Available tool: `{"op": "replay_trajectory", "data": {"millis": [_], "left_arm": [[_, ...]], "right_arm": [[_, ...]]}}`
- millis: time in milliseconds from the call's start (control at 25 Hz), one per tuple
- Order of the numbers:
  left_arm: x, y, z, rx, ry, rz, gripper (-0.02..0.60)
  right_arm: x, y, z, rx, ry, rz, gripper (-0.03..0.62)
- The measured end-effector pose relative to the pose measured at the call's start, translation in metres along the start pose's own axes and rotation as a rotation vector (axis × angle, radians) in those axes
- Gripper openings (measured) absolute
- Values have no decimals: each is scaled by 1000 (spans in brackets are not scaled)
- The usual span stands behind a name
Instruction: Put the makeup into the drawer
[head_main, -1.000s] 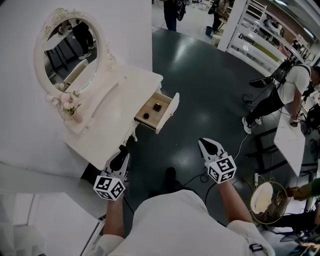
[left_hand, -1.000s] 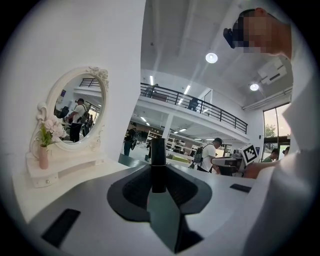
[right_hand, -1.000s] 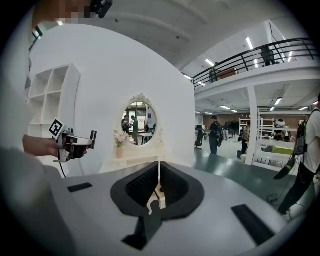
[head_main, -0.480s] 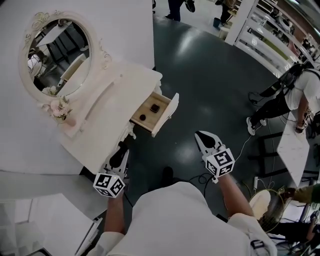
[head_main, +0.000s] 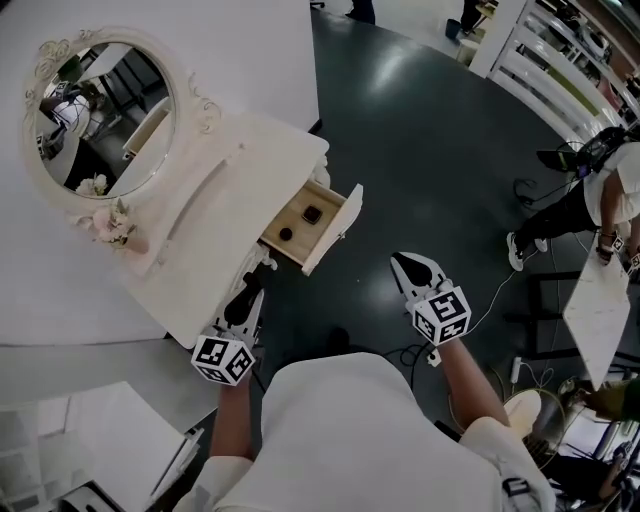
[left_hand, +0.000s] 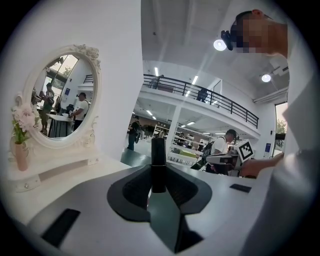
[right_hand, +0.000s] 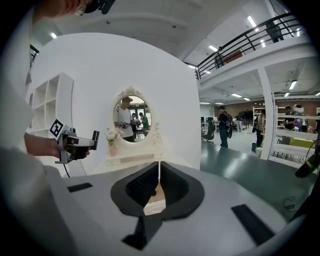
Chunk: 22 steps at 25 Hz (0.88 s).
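A slim black makeup tube (left_hand: 158, 165) stands upright between the pads of my left gripper (left_hand: 159, 176), which is shut on it. In the head view my left gripper (head_main: 250, 292) hovers by the front edge of the white dresser (head_main: 215, 215), just left of its open wooden drawer (head_main: 330, 232). Two small dark items (head_main: 313, 213) (head_main: 286, 235) lie in the drawer. My right gripper (head_main: 411, 267) hangs over the dark floor to the drawer's right, tips together and empty. In the right gripper view the drawer (right_hand: 155, 197) shows past those jaws (right_hand: 159, 167).
An oval mirror (head_main: 95, 115) and a vase of pink flowers (head_main: 112, 225) stand on the dresser top. Dark floor (head_main: 420, 170) spreads to the right, with a cable (head_main: 495, 290), a white table (head_main: 598, 300) and people beyond. White shelving (head_main: 90, 440) is at lower left.
Both grippers have moved forward toward the dresser and drawer, and the whole view has shifted with them. The left gripper keeps its hold on the tube.
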<state>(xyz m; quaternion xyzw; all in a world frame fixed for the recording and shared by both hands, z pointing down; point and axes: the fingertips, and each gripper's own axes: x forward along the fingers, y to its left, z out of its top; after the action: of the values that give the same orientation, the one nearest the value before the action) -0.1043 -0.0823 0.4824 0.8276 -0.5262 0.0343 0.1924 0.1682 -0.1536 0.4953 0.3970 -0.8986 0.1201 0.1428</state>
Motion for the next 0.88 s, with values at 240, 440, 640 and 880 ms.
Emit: {"op": "replay_trajectory", "data": {"millis": [240,440,640,880], "left_arm": [[29,12,-3,10,39,-15,95],[55,28,-11,21,85,-53,95],[87,60,-28,74,161,-91,95],[135,91,-67,123,272,-147,95]], "right_arm": [[22,-9,-5,18,24,7,31],[39,-17,-10,38,50,-28,31],[59,-17,-12,62,76,-74,31],[81,-10,-18,96,111,-122,31]]}}
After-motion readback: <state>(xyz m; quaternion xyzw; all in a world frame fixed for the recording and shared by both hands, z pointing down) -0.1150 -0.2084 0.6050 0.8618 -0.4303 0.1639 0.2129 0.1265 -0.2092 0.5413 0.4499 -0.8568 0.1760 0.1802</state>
